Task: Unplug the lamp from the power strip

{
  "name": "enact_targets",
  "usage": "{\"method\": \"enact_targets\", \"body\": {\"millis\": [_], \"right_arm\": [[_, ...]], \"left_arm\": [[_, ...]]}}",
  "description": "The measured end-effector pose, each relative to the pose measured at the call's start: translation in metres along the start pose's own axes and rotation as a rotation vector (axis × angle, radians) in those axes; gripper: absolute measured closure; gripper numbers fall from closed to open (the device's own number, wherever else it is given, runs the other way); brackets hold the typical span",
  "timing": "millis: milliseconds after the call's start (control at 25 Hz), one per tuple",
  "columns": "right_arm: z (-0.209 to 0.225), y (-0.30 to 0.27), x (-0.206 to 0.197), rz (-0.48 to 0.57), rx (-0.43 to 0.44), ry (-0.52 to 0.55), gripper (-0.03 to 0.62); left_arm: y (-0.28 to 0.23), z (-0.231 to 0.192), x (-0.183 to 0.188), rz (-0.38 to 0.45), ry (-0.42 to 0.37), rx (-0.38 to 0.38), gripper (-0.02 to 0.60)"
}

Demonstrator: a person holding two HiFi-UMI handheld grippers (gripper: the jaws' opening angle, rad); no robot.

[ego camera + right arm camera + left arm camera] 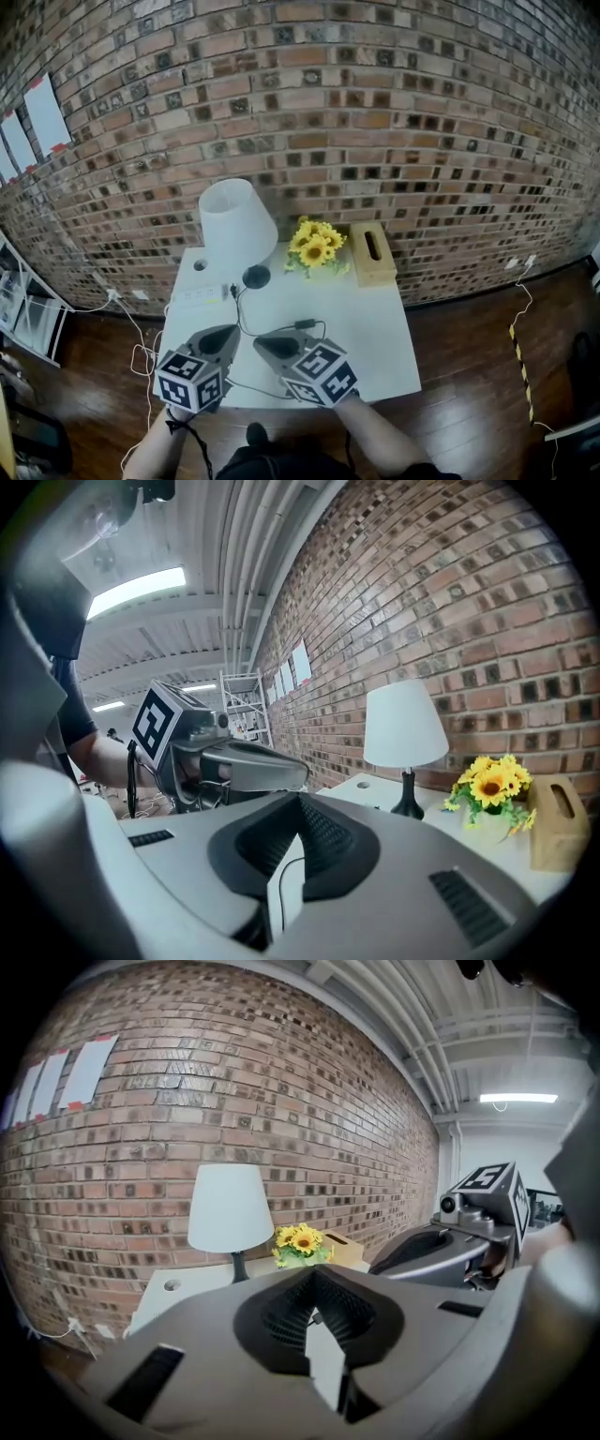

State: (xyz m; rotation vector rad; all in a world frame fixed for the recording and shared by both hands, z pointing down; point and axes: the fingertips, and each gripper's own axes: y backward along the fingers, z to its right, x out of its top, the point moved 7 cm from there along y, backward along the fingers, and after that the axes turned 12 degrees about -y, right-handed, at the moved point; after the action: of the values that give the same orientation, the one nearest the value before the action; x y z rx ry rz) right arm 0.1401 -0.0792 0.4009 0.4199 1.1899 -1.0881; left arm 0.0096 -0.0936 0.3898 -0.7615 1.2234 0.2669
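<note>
From the head view, I see a white square table [375, 347] against a rough red brick wall [375, 122]. The lamp [236, 223] stands at the back left of the table, with a smooth white cone shade and a round black foot. Just beside the foot lies the power strip [199, 296], a flat white bar with a black plug at its right end. A thin black cord [272, 330] curls from there over the table top. Yellow sunflowers [316, 246] and a wooden box [372, 253] with a slot on top stand to the right of the lamp. My left claw [230, 330] and right claw [262, 339] hover side by side over the front part of the table, near the cord but not touching it.

In the left gripper view, my left claw [319, 1335] has its grey ribbed jaws together with nothing between them. The lamp [231, 1208] is well ahead.

In the right gripper view, my right claw [291, 855] is closed and empty too. The lamp [405, 728] stands ahead on the right, and the sunflowers [487, 785] are beside it.
</note>
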Motion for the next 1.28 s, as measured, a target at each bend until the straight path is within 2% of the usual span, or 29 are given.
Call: {"method": "enact_targets", "body": {"millis": [280, 400, 720, 1000, 1280], "right_arm": [[-0.010, -0.001, -0.007, 0.017, 0.012, -0.064, 0.606], [-0.018, -0.009, -0.018, -0.003, 0.006, -0.077, 0.606], [-0.057, -0.049, -0.019, -0.003, -0.025, -0.080, 0.606], [-0.101, -0.083, -0.007, 0.012, -0.054, -0.050, 0.606], [-0.131, -0.092, -0.003, 0.017, -0.116, -0.021, 0.606]], "left_arm": [[0.014, 0.004, 0.001, 0.003, -0.059, 0.002, 0.566], [0.021, 0.002, -0.010, 0.000, -0.057, -0.009, 0.566], [0.063, -0.037, -0.029, 0.047, -0.062, -0.024, 0.566], [0.100, -0.071, -0.038, 0.127, 0.002, -0.053, 0.565], [0.117, -0.084, -0.048, 0.170, 0.046, -0.112, 0.565]]}}
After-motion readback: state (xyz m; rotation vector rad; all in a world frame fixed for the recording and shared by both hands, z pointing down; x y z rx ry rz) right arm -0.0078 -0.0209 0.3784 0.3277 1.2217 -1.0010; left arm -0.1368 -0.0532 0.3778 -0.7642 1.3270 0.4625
